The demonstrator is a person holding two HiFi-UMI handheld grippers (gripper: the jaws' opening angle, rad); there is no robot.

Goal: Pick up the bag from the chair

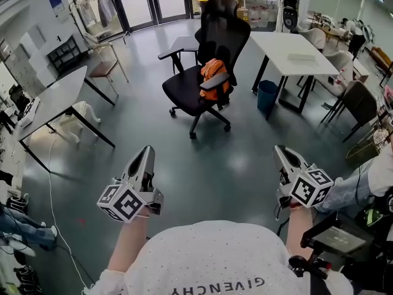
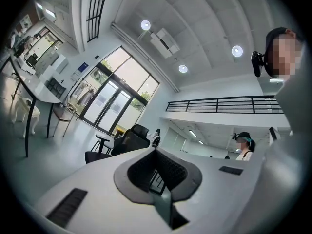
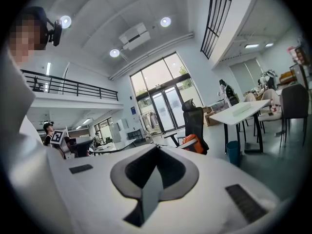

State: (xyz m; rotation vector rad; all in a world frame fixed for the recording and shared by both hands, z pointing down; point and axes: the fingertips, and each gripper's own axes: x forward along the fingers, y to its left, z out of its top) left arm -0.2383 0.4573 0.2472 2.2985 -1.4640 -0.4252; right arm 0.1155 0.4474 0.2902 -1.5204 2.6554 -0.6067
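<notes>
the orange fabric bag [image 1: 213, 74] sits on the seat of the black mesh office chair [image 1: 222, 26], up against the backrest and partly behind the near armrest. the chair stands on the grey floor [image 1: 233, 165] near the white rectangular table [image 1: 288, 48]. the left tool [image 1: 147, 149] and right tool [image 1: 280, 148] hang well apart from the chair, each with its jaws pressed together on nothing.

Black mesh back, cloth seat on office chair [image 1: 185, 88]. Orange cloth bag [image 1: 214, 72]. Smooth glossy grey floor [image 1: 215, 165]. Matt white plastic shells, ribbed dark pads on left hand-held gripper [image 1: 146, 149], right hand-held gripper [image 1: 280, 149].
</notes>
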